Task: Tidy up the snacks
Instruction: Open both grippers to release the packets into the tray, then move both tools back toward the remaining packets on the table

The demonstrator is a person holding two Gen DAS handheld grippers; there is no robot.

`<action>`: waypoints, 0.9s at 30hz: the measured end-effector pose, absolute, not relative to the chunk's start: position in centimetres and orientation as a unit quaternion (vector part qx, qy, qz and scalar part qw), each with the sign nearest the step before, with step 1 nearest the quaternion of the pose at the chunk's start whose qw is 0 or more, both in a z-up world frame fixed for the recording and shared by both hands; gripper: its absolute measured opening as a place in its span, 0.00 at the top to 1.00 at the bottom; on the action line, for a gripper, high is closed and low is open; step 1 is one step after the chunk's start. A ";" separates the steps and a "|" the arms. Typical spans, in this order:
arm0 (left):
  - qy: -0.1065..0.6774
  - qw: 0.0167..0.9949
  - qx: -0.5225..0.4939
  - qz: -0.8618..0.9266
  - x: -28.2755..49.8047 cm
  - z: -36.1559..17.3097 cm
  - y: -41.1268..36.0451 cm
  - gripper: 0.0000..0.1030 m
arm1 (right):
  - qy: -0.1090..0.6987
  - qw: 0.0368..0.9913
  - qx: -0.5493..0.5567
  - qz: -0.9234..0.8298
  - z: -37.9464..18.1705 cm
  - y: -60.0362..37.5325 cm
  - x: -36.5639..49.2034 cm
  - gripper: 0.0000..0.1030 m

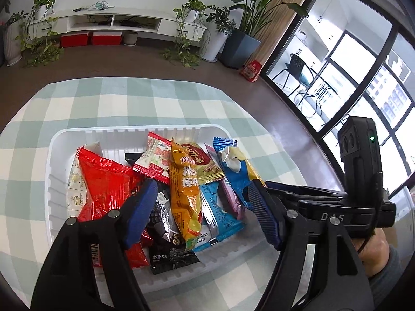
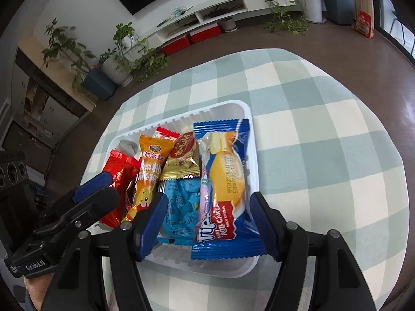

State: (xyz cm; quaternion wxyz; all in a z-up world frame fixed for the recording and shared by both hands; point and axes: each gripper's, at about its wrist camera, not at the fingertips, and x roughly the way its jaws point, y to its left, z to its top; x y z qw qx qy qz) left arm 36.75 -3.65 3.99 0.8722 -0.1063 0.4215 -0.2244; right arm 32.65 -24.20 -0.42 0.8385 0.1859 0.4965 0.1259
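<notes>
A white plastic tray (image 1: 59, 155) on the checked tablecloth (image 1: 129, 98) holds several snack packets. Among them are a red packet (image 1: 103, 189), an orange stick packet (image 1: 186, 194), a gold one (image 1: 205, 163), a black one (image 1: 166, 233) and a light blue one (image 1: 220, 215). My left gripper (image 1: 202, 185) hangs open over the middle of the pile, its pads touching nothing. My right gripper (image 2: 209, 197) is open above the tray's right side (image 2: 253, 155). A blue roll-cake packet (image 2: 225, 181) lies loose between its pads, next to the light blue packet (image 2: 181, 202). The left gripper (image 2: 101, 189) shows at the left beside the red packet (image 2: 116, 171).
The right gripper's camera block (image 1: 360, 150) and a hand (image 1: 376, 251) sit close on the right of the left view. Brown floor surrounds the table. Potted plants (image 1: 243, 26), a white TV bench (image 1: 116, 20) and a glass wall (image 1: 363, 64) stand beyond.
</notes>
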 end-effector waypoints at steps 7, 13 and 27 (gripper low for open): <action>0.412 0.877 -0.111 -0.222 35.7 4.7 -3.2 0.25 | 0.494 0.835 0.202 0.134 -0.6 -24.5 32.4 0.33; 0.396 0.882 -0.123 -0.224 34.0 6.6 -1.8 0.16 | 0.479 0.842 0.210 0.130 0.4 -25.2 31.8 0.33; 0.373 0.903 -0.067 -0.201 20.4 8.5 2.8 0.00 | 0.414 0.883 0.176 0.134 3.4 -25.6 20.0 0.16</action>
